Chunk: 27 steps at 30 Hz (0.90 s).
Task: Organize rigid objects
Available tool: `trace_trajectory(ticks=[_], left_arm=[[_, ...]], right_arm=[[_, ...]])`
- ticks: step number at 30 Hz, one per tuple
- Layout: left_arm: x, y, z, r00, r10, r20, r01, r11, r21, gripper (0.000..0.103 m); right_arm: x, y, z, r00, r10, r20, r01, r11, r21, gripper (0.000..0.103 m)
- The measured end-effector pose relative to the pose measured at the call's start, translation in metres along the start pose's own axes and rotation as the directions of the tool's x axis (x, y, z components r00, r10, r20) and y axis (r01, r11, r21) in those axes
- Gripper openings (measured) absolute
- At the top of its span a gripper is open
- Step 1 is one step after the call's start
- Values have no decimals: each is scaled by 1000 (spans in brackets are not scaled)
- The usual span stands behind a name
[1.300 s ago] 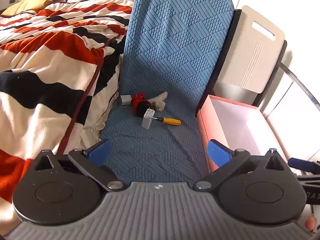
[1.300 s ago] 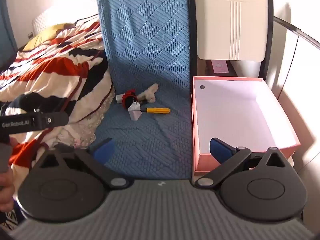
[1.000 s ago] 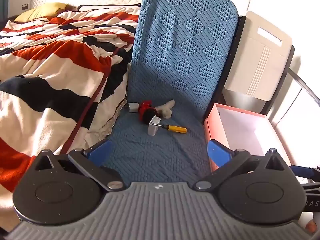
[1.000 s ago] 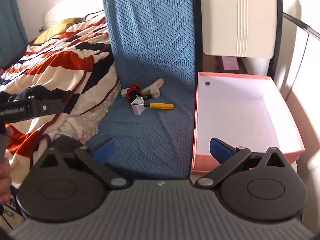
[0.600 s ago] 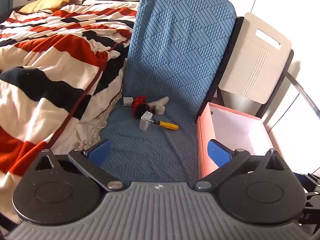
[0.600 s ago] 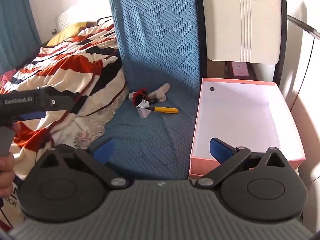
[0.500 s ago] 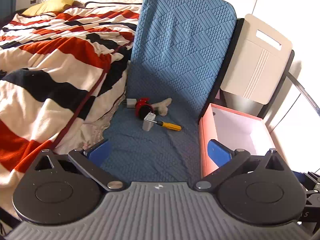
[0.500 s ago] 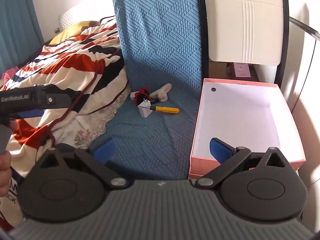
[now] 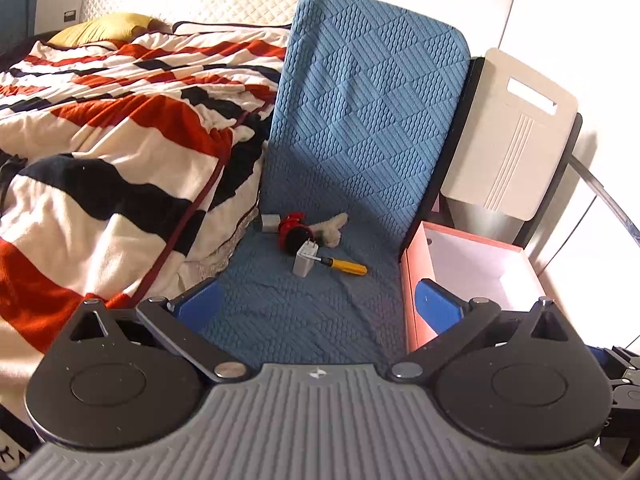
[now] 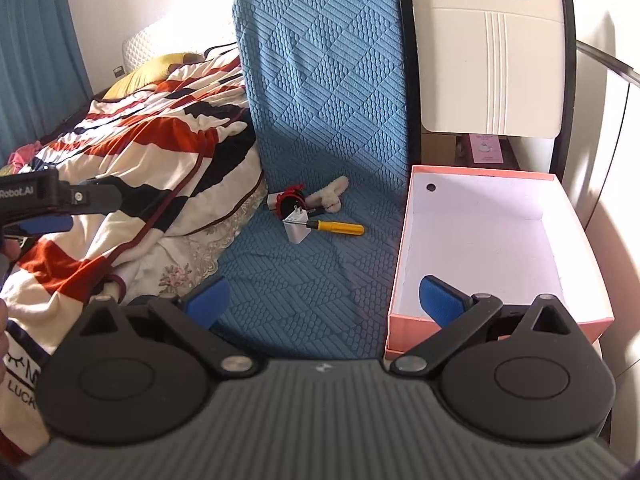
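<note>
Holding both tools back from the blue quilted seat, I have my left gripper and right gripper spread wide, nothing between the blue pads. A broad bare stretch of seat lies between my fingers and the small pile at the back, so there is room to come in. On the left the seat's edge runs under the striped blanket; on the right it butts against the wall of the pink box, whose white inside is open from above.

In the pile the white charger stands nearest, the yellow screwdriver with its tip against it, the red and black round thing just behind, a cream plush bone beside that, and a small grey block at the far left.

On my left tool, seen from the right wrist, I read "Robot.AI"; the blanket's corner shows "LUCK".

Compared with half a second ago, both views have barely shifted and the pile has not moved.
</note>
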<state>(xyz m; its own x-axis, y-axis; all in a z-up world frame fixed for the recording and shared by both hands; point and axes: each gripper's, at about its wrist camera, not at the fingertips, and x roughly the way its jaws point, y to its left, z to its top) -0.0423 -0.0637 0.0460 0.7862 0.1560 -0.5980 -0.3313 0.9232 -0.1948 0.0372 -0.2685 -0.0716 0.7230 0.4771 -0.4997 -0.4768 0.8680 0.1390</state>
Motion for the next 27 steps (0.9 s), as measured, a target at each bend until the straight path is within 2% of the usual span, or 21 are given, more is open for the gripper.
trace_trajectory(ticks=[5,10,17,27], left_arm=[[-1,4,2,1000,-27,4,27,1000,12,103],[2,8,-3,999,-44,-8,44,999,32,103],[5,19,-10,996,-83,-24,83,996,20,103],[25,37,-14,992,-122,-33,123,992,4,103]], right_arm=[[-3,9,3,1000,-13,16,13,1000,2,103],[-5,14,-3,1000,-6,-4,6,1000,14,103],[-8,23,-10,1000,-15,-22,15,1000,3,103],[4,25,-19,1000,-4,3,4,1000,25,103]])
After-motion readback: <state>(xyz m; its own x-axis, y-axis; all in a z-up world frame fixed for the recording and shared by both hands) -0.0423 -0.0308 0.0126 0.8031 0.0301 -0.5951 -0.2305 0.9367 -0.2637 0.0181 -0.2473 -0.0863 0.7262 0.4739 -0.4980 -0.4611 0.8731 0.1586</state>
